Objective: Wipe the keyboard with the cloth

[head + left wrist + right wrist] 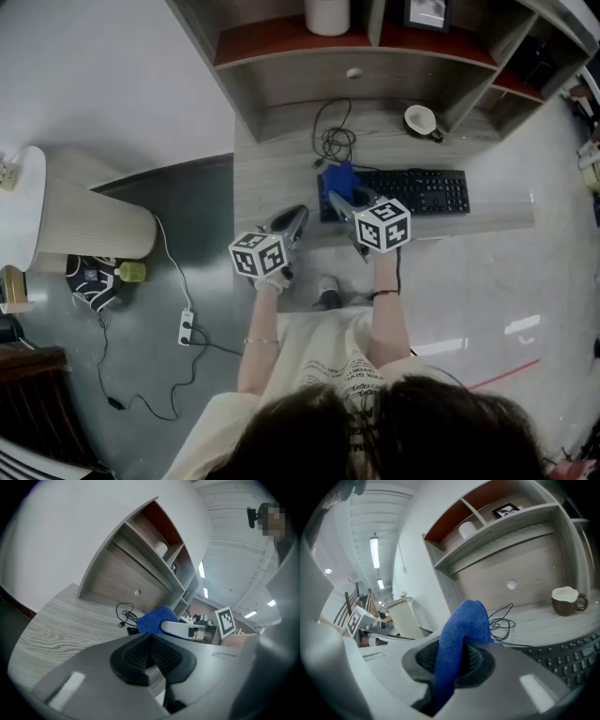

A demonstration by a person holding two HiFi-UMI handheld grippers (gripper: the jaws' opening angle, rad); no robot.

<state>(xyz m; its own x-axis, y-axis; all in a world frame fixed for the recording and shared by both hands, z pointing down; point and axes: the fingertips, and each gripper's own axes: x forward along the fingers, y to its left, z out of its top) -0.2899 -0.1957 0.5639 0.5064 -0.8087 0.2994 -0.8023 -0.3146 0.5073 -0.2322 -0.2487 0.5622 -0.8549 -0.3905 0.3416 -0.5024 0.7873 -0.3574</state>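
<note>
Holding the blue cloth (pixel 461 625), the right tool (pixel 451 663) sits at 9 o'clock of the keyboard (pixel 422 190); left tool (pixel 151 654) closed, empty.

Head view looks steeply down; low gripper views share the shelves (pixel 123 576) (pixel 525 562).

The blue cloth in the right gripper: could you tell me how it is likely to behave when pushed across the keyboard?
Probably floppy: the blue cloth folds and bunches where the right gripper is shut on it. Likely light, since one pinch holds it up. Its knitted texture should drag on the keyboard rather than slip.
</note>
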